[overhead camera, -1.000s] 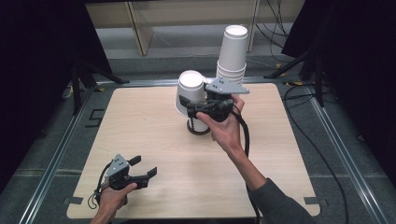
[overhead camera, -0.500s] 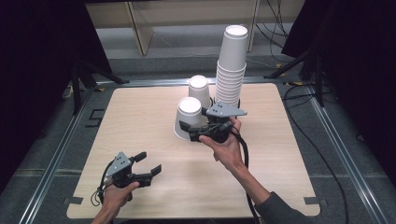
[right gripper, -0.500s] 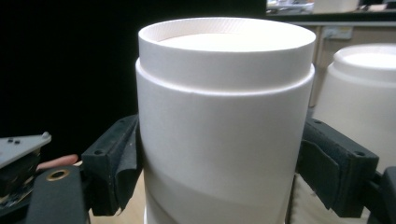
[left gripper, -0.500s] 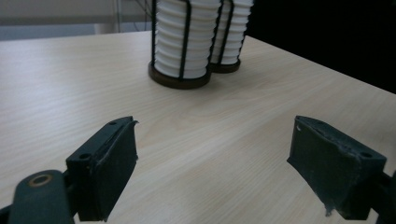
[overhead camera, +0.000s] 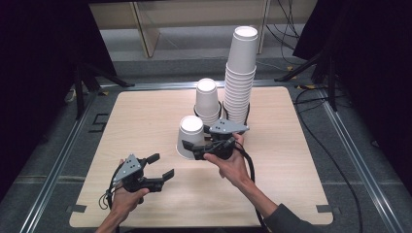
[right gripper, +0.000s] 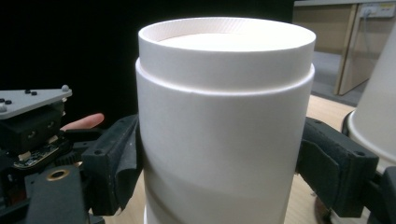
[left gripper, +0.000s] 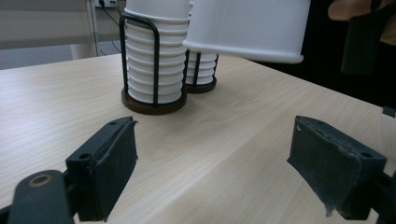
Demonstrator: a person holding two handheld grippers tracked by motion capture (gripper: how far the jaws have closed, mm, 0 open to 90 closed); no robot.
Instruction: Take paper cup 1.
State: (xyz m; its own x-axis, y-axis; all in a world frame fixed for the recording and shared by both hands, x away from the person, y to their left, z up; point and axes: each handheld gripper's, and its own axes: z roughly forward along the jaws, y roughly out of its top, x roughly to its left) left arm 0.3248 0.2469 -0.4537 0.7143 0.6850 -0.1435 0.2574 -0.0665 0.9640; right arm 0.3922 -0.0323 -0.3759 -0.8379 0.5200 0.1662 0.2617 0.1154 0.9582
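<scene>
A white paper cup (overhead camera: 190, 135), turned upside down, sits between the jaws of my right gripper (overhead camera: 196, 148), which is shut on its wall. In the right gripper view both pads press the cup (right gripper: 224, 116) on its sides. In the left gripper view the cup (left gripper: 247, 28) hangs slightly tilted, its rim a little above the wooden table (overhead camera: 145, 116). My left gripper (overhead camera: 162, 165) stands near the front left edge, open, with only bare table between its jaws (left gripper: 212, 172).
Two stacks of inverted white cups stand in black wire holders at the back middle: a tall stack (overhead camera: 240, 73) and a short stack (overhead camera: 207, 99), just behind the held cup. In the left gripper view the nearer holder (left gripper: 154, 60) stands ahead.
My right gripper has come down and toward the front left with the cup, away from the stacks. The left gripper has barely moved.
</scene>
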